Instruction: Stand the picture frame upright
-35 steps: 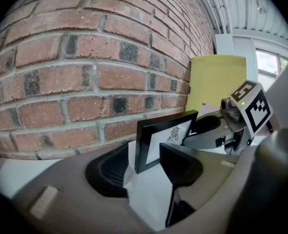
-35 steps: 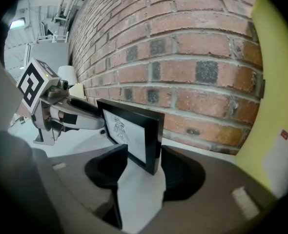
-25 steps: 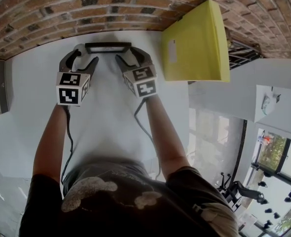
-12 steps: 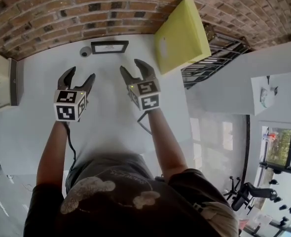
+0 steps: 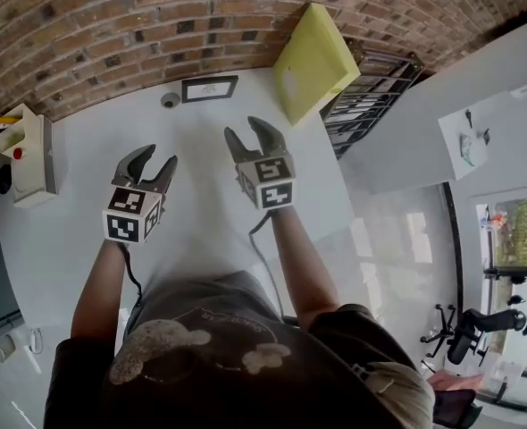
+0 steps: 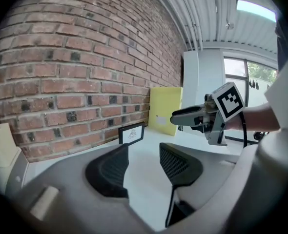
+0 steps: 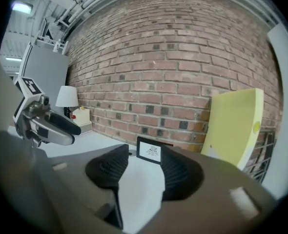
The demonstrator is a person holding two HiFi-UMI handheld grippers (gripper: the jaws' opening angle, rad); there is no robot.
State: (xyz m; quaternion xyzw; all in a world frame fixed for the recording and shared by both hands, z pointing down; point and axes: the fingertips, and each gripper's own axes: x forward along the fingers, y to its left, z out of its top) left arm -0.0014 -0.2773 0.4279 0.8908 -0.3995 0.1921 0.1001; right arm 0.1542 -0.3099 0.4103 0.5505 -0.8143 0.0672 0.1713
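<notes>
In the head view, the picture frame [image 5: 209,88] stood upright at the far side of the white table [image 5: 192,213], near the brick wall [image 5: 112,16]. It was well apart from both tools.

In the left gripper view, the left gripper [image 6: 144,152] had just been narrowing its jaws. They were still apart, with nothing between them.

In the right gripper view, the right gripper [image 7: 143,167] had likewise been closing a little and was open and empty. The frame stood far beyond it, near a yellow board [image 7: 234,126].

One picture frame [image 5: 209,88], two grippers [image 5: 156,157] [image 5: 244,129], one yellow board [image 5: 313,61].
</notes>
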